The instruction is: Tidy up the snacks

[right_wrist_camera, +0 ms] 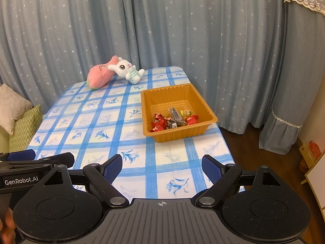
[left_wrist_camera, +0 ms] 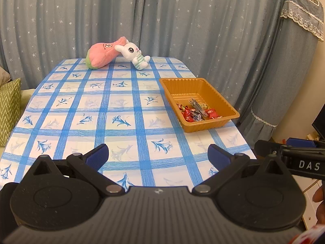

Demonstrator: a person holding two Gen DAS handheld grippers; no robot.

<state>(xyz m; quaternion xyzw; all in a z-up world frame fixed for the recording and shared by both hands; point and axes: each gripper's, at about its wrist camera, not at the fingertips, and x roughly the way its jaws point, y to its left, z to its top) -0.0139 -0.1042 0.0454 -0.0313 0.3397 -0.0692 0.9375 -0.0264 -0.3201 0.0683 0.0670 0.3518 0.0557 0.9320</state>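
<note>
An orange plastic tray (left_wrist_camera: 221,96) sits near the right edge of the table; it also shows in the right wrist view (right_wrist_camera: 203,101). Several wrapped snacks (left_wrist_camera: 198,111) in red, grey and yellow lie in its near corner, seen too in the right wrist view (right_wrist_camera: 172,120). My left gripper (left_wrist_camera: 158,156) is open and empty, low over the table's near end. My right gripper (right_wrist_camera: 162,167) is open and empty, near the front right of the table. The right gripper's side shows in the left wrist view (left_wrist_camera: 294,152), and the left gripper's side in the right wrist view (right_wrist_camera: 36,160).
A blue-checked tablecloth (left_wrist_camera: 121,109) covers the table. A pink plush (left_wrist_camera: 102,53) and a white rabbit plush (left_wrist_camera: 134,53) lie at the far end. Starred curtains (left_wrist_camera: 182,20) hang behind. Cushions (right_wrist_camera: 18,118) sit left; a covered appliance (left_wrist_camera: 294,65) stands right.
</note>
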